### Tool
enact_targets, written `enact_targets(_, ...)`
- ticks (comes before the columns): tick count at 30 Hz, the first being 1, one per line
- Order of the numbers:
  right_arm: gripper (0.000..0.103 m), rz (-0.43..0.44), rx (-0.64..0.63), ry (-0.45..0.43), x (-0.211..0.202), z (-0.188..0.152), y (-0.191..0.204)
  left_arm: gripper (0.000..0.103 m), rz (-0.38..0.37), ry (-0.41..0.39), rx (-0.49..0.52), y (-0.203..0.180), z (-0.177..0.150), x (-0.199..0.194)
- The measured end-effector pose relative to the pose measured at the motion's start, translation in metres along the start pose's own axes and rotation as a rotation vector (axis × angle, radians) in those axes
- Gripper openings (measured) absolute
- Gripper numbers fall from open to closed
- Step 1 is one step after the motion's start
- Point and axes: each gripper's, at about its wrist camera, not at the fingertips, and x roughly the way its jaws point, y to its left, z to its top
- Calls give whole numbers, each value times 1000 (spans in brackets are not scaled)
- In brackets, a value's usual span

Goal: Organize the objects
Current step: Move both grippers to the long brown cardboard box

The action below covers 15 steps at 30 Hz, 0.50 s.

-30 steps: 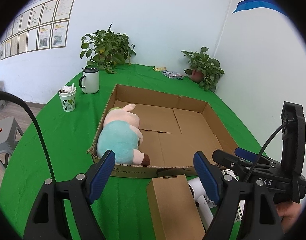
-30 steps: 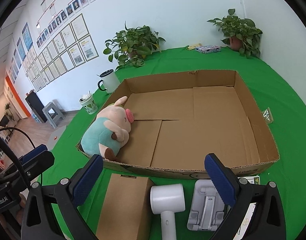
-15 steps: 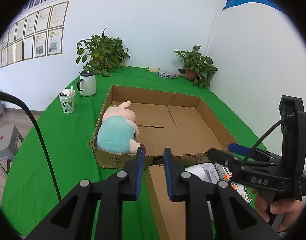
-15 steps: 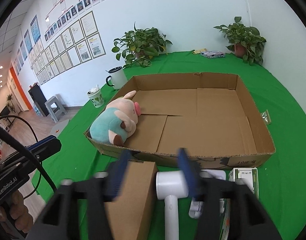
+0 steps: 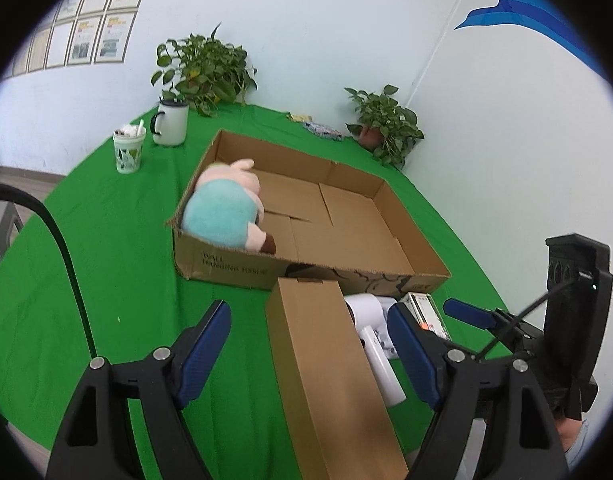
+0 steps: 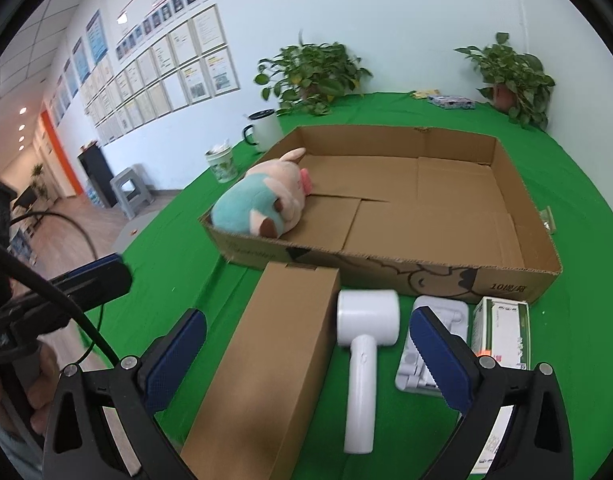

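Note:
A wide, shallow cardboard box [image 5: 346,220] [image 6: 426,208] lies open on the green table, with a pink-and-teal plush pig [image 5: 222,216] [image 6: 258,204] in its near left corner. In front of it lie a long brown carton [image 5: 322,352] [image 6: 274,352], a white handheld device [image 6: 366,320], a grey-white tray [image 6: 446,312] and a green-white packet [image 6: 502,328]. My left gripper [image 5: 306,320] hovers over the brown carton, jaws opening, pads clear of it. My right gripper [image 6: 308,324] hangs above the carton and the white device, jaws opening, gripping nothing.
A white mug [image 5: 170,124] and a paper cup [image 5: 128,152] stand at the table's far left. Two potted plants [image 5: 204,68] [image 5: 384,124] sit along the walls. A small packet [image 6: 546,220] lies right of the box. A grey stool [image 6: 132,192] stands on the floor.
Both grippers' jaws were drawn together half a second ago and now stand wide apart again. Both hands have shifted, and the brown carton now sits nearer the middle of the left view.

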Motion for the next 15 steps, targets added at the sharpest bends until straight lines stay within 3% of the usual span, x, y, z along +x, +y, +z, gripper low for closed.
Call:
enact_targets(8, 102, 121, -42, 88, -1, -33, 27, 80, -150, 112, -119, 18, -25, 12)
enact_targets(15, 102, 130, -44, 192, 12, -61, 38, 79, -253, 184, -183, 25, -48, 35)
